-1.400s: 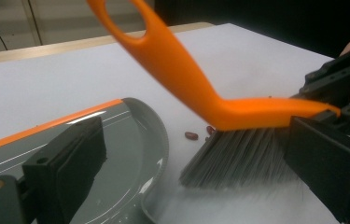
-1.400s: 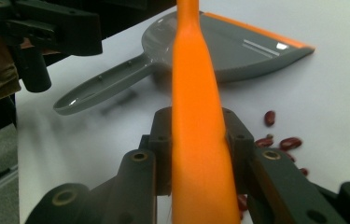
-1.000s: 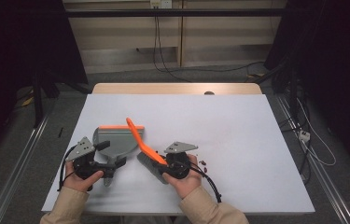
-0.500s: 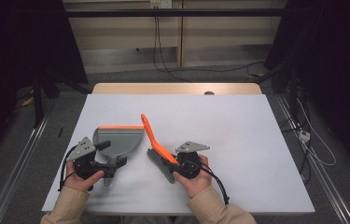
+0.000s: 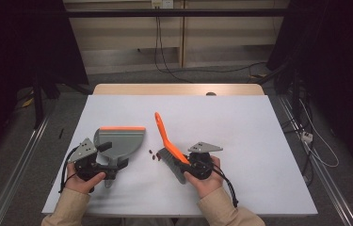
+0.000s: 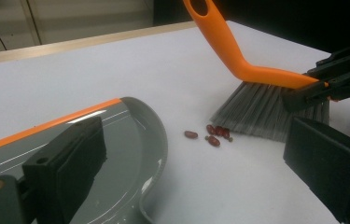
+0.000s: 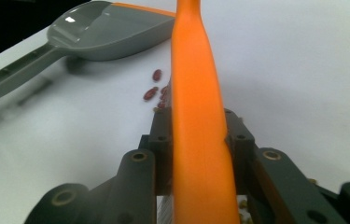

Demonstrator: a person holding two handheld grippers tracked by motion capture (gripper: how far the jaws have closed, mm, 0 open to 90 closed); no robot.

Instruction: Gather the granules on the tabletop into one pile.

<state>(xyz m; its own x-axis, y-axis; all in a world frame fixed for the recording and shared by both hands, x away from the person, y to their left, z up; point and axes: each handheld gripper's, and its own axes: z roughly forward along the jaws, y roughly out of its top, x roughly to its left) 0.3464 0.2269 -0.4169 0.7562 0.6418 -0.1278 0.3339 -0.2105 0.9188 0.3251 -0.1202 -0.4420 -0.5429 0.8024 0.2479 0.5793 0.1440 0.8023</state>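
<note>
Spreading across most of the high view, the white rectangular table (image 5: 268,141) carries everything in play. Next in size is the grey plastic dustpan with an orange front lip (image 5: 120,141), lying flat left of centre, its handle pointing toward the person. The left gripper (image 5: 100,159) sits over that handle; its black jaws stand wide apart in the left gripper view, one over the pan, the other over bare table, and whether they bear on the handle cannot be told. Right of the pan, the small hand brush with an orange bent handle and grey bristles (image 5: 167,141) stands with its bristles on the table, the right gripper (image 5: 189,162) clamped on its handle. Smallest are the few dark red beans (image 5: 154,154), loose between pan and bristles, just beside the bristles.
</note>
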